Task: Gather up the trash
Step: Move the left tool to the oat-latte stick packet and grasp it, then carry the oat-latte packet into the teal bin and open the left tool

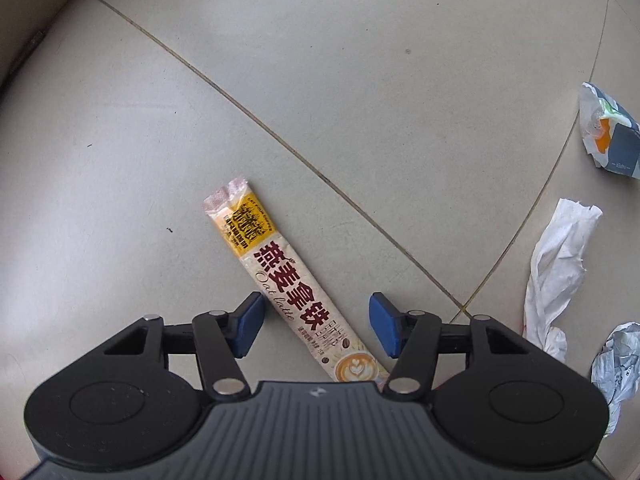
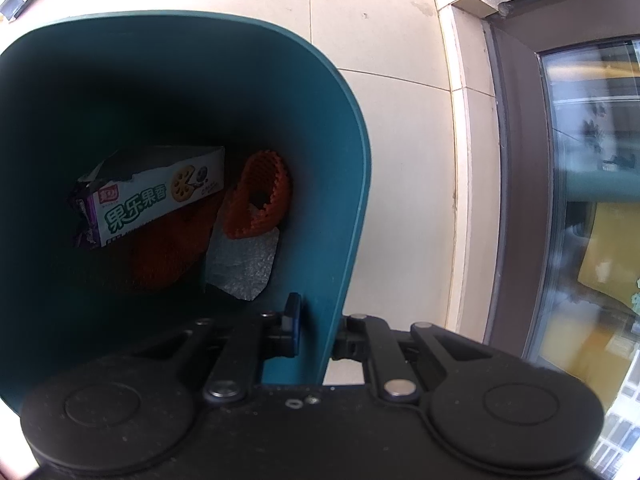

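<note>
A long oat latte sachet (image 1: 288, 284) lies flat on the tiled floor, running diagonally. My left gripper (image 1: 318, 326) points straight down over its lower half. The blue pads (image 1: 250, 324) stand on either side of the sachet with gaps to it, so the gripper is open. My right gripper (image 2: 318, 332) is shut on the near wall of a teal bin (image 2: 344, 160), with one pad (image 2: 294, 324) inside and the other hidden behind the wall. In the bin lie a biscuit box (image 2: 160, 200), an orange foam net (image 2: 260, 196) and a piece of silver foil (image 2: 244, 268).
On the floor right of the sachet lie a crumpled white tissue (image 1: 560, 272), a torn grey and orange packet (image 1: 608, 132) and a crumpled silver wrapper (image 1: 616, 376). A brown door frame with glass (image 2: 516, 200) stands right of the bin. Small litter (image 2: 16, 4) lies far off.
</note>
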Demonstrator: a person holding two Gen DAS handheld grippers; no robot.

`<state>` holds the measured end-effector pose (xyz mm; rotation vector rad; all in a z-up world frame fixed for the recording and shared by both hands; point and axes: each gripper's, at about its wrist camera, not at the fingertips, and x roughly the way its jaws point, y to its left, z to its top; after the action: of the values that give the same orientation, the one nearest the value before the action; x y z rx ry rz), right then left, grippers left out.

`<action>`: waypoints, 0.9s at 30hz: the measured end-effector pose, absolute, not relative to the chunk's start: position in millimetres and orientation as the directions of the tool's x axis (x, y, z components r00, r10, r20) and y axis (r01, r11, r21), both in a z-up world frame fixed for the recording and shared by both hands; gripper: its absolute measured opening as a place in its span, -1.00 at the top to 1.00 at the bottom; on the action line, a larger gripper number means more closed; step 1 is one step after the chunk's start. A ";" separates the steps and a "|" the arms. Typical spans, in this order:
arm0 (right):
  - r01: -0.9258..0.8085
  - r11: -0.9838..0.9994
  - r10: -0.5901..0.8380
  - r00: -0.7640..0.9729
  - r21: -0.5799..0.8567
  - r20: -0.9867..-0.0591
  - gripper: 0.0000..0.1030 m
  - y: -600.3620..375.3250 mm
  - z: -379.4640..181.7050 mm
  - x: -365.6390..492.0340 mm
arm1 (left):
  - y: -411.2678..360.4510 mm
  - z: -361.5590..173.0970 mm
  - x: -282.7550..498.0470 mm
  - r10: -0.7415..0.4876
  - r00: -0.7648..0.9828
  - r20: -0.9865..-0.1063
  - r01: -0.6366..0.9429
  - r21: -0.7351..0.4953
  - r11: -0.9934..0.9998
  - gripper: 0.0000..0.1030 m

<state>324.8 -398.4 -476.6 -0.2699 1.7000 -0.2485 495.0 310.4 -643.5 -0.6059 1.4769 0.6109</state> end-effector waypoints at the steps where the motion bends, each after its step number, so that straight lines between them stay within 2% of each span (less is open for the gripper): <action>1: -0.036 0.948 -0.319 -0.137 -0.317 -0.938 0.78 -398.6 -476.3 324.5 | 307.3 -640.6 493.9 0.016 0.017 -1.000 -0.692 0.000 0.722 0.31; 7: -0.035 0.947 -0.322 -0.122 -0.320 -0.939 0.78 -396.8 -474.3 323.0 | 294.0 -634.4 490.9 0.033 0.045 -0.998 -0.597 0.000 0.802 0.49; 12: -0.034 0.947 -0.321 -0.108 -0.320 -0.941 0.78 -394.6 -472.9 319.1 | 286.1 -605.4 484.9 0.031 0.078 -0.996 -0.507 -0.013 0.862 0.51; 16: -0.018 0.951 -0.309 -0.104 -0.309 -0.945 0.79 -394.3 -470.7 315.6 | 276.6 -558.2 474.0 0.012 0.114 -0.993 -0.435 -0.039 0.900 0.51; 20: -0.007 0.954 -0.300 -0.098 -0.301 -0.949 0.82 -387.0 -463.4 317.3 | 269.0 -500.0 469.1 -0.014 0.152 -0.988 -0.286 -0.057 0.956 0.51; 27: 0.040 0.962 -0.267 -0.081 -0.271 -0.960 0.91 -377.5 -450.1 318.8 | 189.6 -390.0 459.0 -0.185 0.194 -0.963 -0.032 -0.194 0.980 0.51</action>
<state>318.8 -377.5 -450.1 -0.1761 1.6343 -0.2568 459.0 189.6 -390.0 -0.1859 1.3733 -0.1076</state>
